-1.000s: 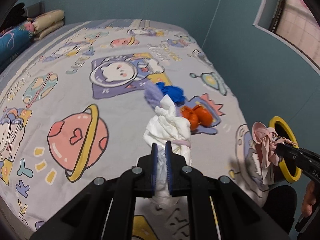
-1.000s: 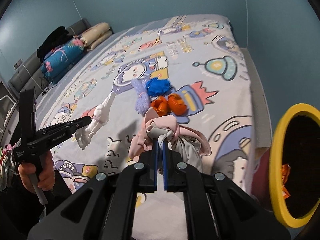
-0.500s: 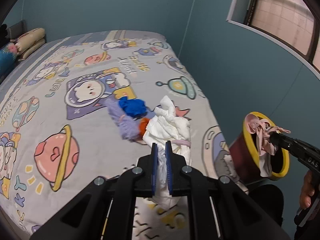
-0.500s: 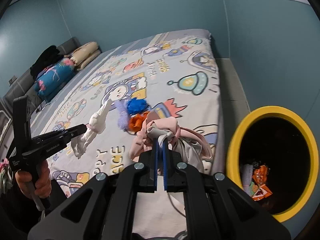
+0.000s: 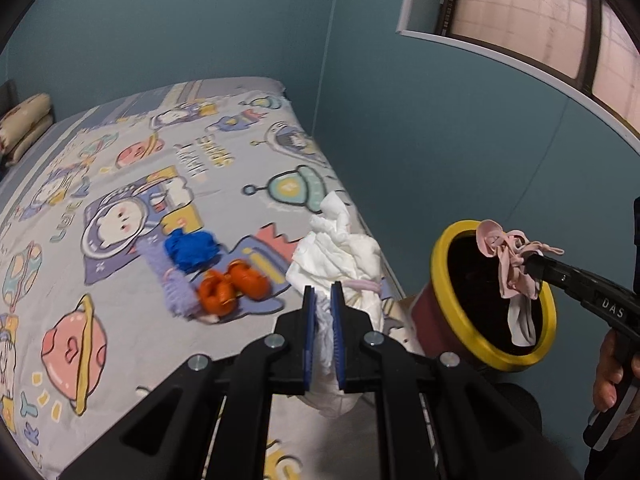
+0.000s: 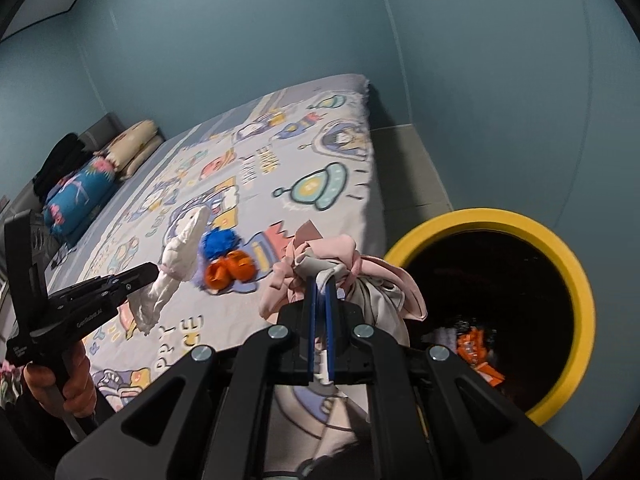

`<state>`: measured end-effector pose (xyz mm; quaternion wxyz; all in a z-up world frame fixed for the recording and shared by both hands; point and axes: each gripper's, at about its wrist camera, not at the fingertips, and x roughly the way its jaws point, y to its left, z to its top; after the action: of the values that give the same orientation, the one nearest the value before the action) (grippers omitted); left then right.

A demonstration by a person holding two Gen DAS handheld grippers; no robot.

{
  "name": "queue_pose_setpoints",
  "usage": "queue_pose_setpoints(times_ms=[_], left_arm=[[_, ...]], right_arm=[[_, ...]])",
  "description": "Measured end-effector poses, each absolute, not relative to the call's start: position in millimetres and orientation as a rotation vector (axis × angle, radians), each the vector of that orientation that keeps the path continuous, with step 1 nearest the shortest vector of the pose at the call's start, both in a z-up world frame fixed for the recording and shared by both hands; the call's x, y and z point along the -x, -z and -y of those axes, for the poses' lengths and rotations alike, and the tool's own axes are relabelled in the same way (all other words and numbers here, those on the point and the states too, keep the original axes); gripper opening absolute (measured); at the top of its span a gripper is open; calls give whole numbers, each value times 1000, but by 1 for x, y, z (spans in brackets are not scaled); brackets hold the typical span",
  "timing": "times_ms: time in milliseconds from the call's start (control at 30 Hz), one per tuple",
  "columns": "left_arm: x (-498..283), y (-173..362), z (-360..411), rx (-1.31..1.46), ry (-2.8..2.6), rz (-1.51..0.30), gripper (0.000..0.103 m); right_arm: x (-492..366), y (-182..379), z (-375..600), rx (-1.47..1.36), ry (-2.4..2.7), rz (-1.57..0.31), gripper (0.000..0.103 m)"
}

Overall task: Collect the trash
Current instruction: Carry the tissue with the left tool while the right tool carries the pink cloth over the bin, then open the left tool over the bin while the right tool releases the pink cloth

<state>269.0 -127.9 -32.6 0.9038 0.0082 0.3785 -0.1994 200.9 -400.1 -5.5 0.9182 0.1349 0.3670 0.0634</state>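
My left gripper point(image 5: 322, 300) is shut on a crumpled white tissue wad point(image 5: 340, 252) and holds it above the bed's right edge. It also shows in the right wrist view point(image 6: 176, 264). My right gripper point(image 6: 320, 286) is shut on a pink and grey cloth bundle point(image 6: 352, 276) and holds it over the yellow-rimmed bin point(image 6: 576, 272). In the left wrist view the bundle point(image 5: 512, 264) hangs over the bin's mouth point(image 5: 456, 312). On the bed lie a blue crumpled piece point(image 5: 190, 248), an orange piece point(image 5: 232, 288) and a purple fuzzy piece point(image 5: 172, 284).
The bin stands on the floor beside the bed point(image 5: 100, 312), against the teal wall point(image 5: 420, 120), with orange wrappers point(image 6: 476, 348) inside. Pillows point(image 6: 132, 148) and a blue cushion point(image 6: 76, 196) lie at the bed's head. A window point(image 5: 540, 20) is above the bin.
Both grippers have moved right toward the bin with their loads. The pink bundle now hangs over the bin's opening. The tissue wad has moved to the bed's right edge.
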Motion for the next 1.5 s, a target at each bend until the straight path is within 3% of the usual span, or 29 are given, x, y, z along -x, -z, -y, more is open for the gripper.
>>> queue_pose_setpoints(times_ms=[800,1500], left_arm=[[-293,67,288,-58,654,-878,8],[-309,116,341,-41,694,-1046,8]], right_arm=[[-208,16,514,-375,102,-733,3],[-217,20,536,-417,135,-739,4]])
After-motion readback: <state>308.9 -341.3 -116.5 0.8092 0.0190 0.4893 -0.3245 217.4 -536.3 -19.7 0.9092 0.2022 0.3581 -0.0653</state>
